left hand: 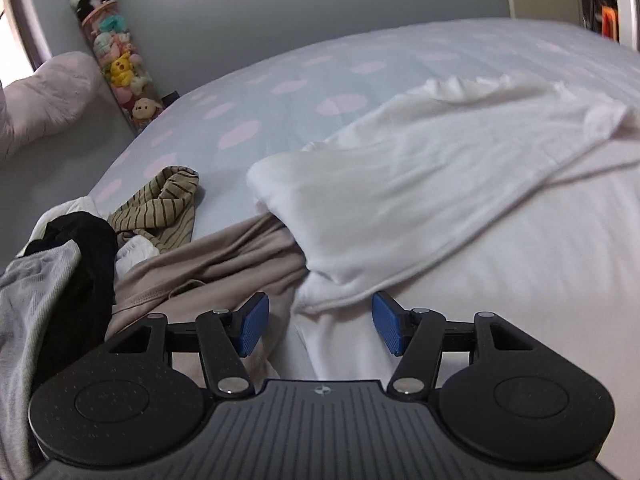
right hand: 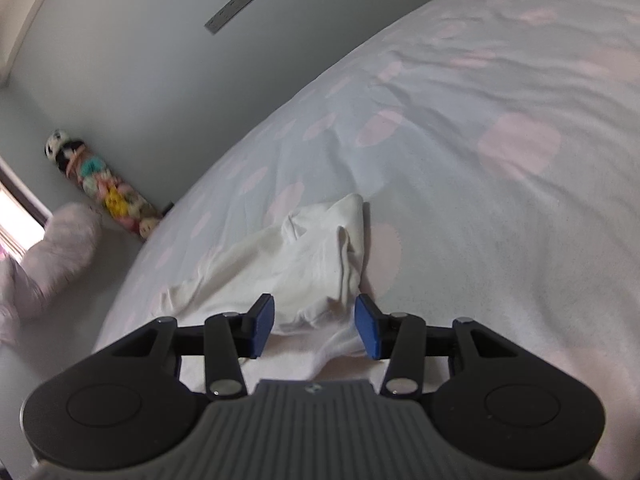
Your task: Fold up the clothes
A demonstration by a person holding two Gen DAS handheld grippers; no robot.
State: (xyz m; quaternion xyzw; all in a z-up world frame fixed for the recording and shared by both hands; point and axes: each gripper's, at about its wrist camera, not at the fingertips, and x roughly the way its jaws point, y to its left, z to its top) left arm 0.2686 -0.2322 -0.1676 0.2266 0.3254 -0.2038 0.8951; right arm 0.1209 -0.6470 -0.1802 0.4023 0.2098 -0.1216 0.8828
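In the left wrist view, the left hand-held gripper [left hand: 320,330] points down at the bed with its blue pads [left hand: 252,326] set wide apart. Between them lies a folded edge of the white shirt [left hand: 420,192], but neither pad presses on the cloth, so nothing is gripped. Just left of that edge, a beige garment [left hand: 208,264] spreads out from under the shirt. Further left sits a heap of clothes: a grey piece [left hand: 28,300], a black one [left hand: 88,256] on top of it, and a tan striped top [left hand: 168,200] behind. The white shirt stretches away to the right across the bed [left hand: 280,92], whose cover is pale blue with pink dots. Beyond the bed's far corner, a clear tube of plush toys [left hand: 116,60] leans against the grey wall, with a pink cushion [left hand: 44,96] beside it.

In the right wrist view, the right hand-held gripper [right hand: 315,326] is about half open. A bunched part of the white shirt [right hand: 304,260] sits in the gap between the pads; whether they touch the cloth I cannot tell. The cloth rises to a crumpled peak just ahead, and the dotted cover runs on past it to the wall.
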